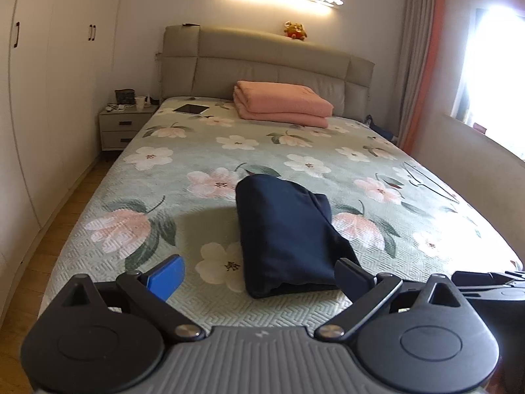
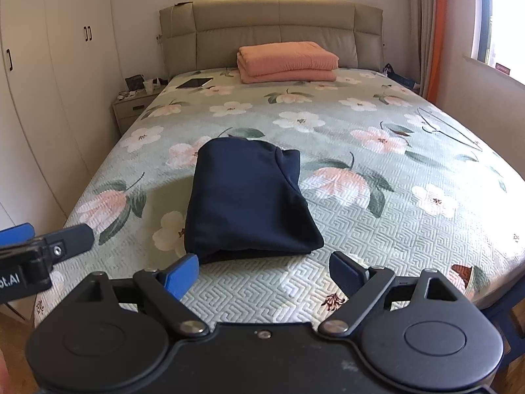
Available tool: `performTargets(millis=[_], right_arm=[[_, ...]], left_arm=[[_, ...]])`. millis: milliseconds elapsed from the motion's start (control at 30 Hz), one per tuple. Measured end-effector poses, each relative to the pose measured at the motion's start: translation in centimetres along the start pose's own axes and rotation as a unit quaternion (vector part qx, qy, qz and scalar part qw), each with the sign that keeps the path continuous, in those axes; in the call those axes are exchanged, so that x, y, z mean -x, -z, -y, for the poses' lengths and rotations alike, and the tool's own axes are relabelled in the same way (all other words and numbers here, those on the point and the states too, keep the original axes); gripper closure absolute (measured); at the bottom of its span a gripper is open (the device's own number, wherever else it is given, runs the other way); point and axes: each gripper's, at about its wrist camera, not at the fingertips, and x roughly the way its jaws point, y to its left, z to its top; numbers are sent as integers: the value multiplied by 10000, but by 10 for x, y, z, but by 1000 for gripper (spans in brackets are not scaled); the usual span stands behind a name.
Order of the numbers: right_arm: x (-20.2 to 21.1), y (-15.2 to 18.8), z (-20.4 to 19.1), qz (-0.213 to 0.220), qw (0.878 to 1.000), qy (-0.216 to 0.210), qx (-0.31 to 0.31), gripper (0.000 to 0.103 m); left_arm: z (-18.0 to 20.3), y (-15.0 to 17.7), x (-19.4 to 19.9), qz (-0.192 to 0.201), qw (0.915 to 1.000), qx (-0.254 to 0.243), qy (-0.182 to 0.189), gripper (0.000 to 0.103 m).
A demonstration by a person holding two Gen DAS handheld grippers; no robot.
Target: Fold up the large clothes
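A dark navy garment (image 1: pixel 285 236) (image 2: pixel 249 200) lies folded into a compact bundle on the floral bedspread (image 1: pixel 183 193) (image 2: pixel 377 226), near the foot of the bed. My left gripper (image 1: pixel 259 275) is open just short of the bundle's near edge, nothing between its fingers. My right gripper (image 2: pixel 264 271) is open too, held back from the same near edge with bare bedspread between its blue pads. The left gripper's fingers (image 2: pixel 72 238) show at the left edge of the right wrist view. Part of the right gripper (image 1: pixel 489 279) shows at the right edge of the left wrist view.
A folded pink blanket (image 1: pixel 282 103) (image 2: pixel 287 62) sits by the padded headboard (image 1: pixel 262 62). A tablet (image 1: pixel 191 109) (image 2: pixel 194 82) lies at the bed's far left. A clothes hanger (image 1: pixel 430 182) (image 2: pixel 449 128) rests on the right side. A nightstand (image 1: pixel 123 128) and wardrobes (image 1: pixel 49 98) stand left.
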Motion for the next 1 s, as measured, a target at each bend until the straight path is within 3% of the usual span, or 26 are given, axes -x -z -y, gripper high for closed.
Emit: performTargets(millis=[1000], right_arm=[[-3,4,-2,-91,9999,-60,-41,0]], left_arm=[[7,2,-5,-115,9995,-181,-239,5]])
